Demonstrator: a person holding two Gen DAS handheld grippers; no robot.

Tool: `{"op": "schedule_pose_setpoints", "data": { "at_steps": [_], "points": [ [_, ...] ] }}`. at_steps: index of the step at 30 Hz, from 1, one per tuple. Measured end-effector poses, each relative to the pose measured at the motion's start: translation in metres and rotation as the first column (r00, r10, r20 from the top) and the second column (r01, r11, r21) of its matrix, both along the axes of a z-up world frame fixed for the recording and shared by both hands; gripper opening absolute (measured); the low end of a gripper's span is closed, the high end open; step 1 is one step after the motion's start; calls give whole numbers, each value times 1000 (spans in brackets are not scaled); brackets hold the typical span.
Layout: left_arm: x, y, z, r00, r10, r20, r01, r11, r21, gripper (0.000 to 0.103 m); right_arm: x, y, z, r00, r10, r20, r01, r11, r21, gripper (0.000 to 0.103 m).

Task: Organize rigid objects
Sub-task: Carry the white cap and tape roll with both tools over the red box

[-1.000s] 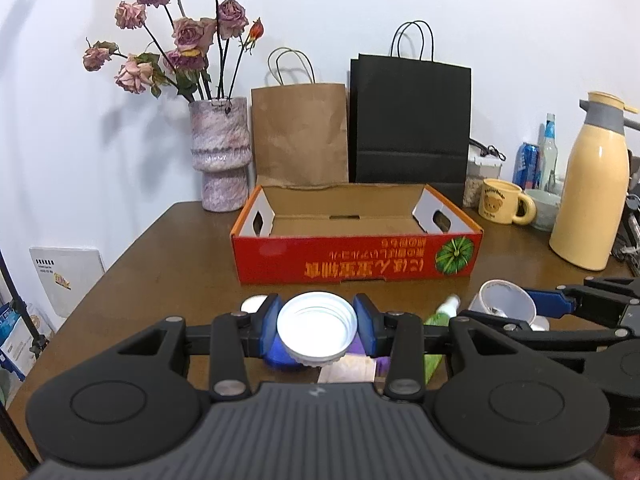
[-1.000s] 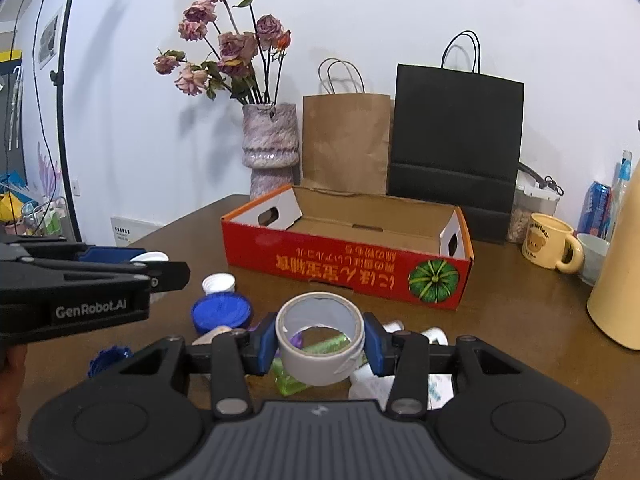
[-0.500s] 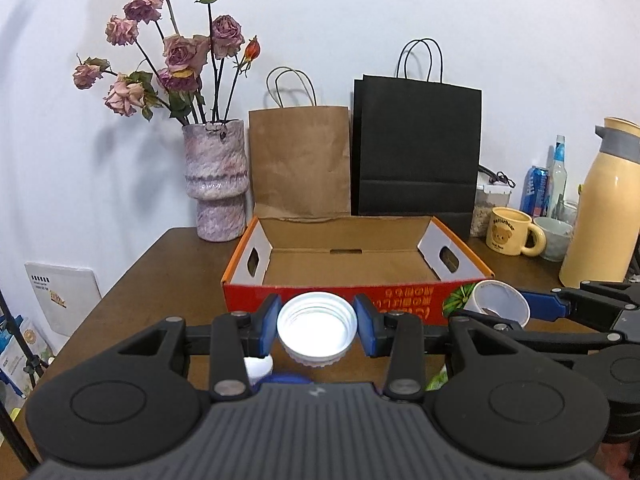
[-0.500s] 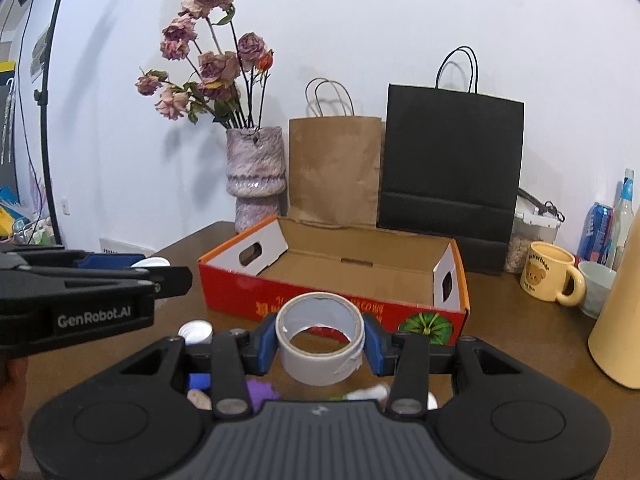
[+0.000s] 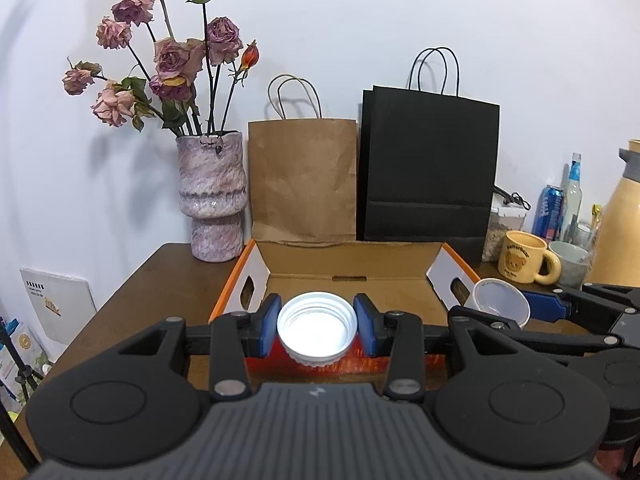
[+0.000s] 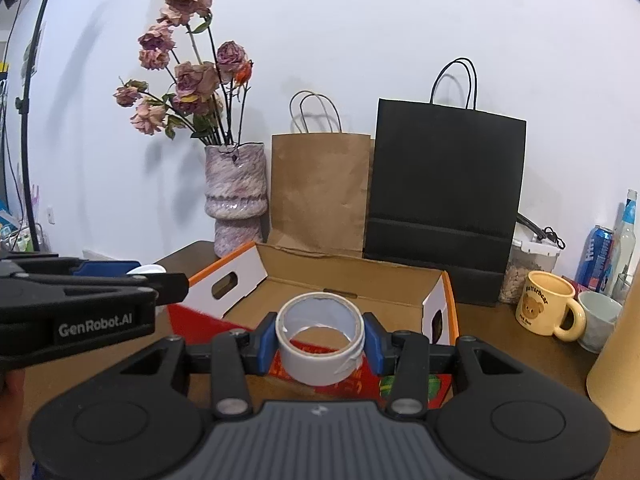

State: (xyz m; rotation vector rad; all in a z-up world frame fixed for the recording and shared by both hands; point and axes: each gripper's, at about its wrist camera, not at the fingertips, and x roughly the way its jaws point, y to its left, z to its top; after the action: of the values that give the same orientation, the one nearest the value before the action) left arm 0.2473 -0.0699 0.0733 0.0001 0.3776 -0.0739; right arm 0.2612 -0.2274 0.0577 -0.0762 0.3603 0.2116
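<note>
Clearly both tongs are loaded: the left gripper (image 5: 317, 325) is clenched on a round white ribbed plastic lid (image 5: 317, 328), its blue pads (image 5: 267, 326) pressing the lid's rim from either side with the hollow face towards the camera, and the right gripper (image 6: 320, 340) is clenched on a roll of grey tape (image 6: 320, 338), held by its outer wall with the hole showing. Each load hangs above the near red wall of the open cardboard tray box with orange rim and white end flaps (image 5: 348, 292), whose brown floor looks bare. Seen from the right wrist, the left gripper lies just beside and to the left, its tip near the box's left flap. The step in hand seems to be the carry to the box. Next, each piece needs to pass the near wall and come low over the floor before the jaws part, set well apart so lid and tape do not knock. Behind stand a mottled pink ceramic vase of dried roses (image 5: 211, 196), a brown paper bag (image 5: 303, 180) and a black paper bag (image 5: 428, 168).
</note>
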Motion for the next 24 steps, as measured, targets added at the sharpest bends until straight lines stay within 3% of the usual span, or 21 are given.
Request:
{"op": "schedule_pose_setpoints", "data": {
  "at_steps": [24],
  "points": [
    [102,-7,-9,998,55,-25,-55,998,-15,41,102,-9,-2,999,-5,-41,5,1000,-9,43]
  ]
}}
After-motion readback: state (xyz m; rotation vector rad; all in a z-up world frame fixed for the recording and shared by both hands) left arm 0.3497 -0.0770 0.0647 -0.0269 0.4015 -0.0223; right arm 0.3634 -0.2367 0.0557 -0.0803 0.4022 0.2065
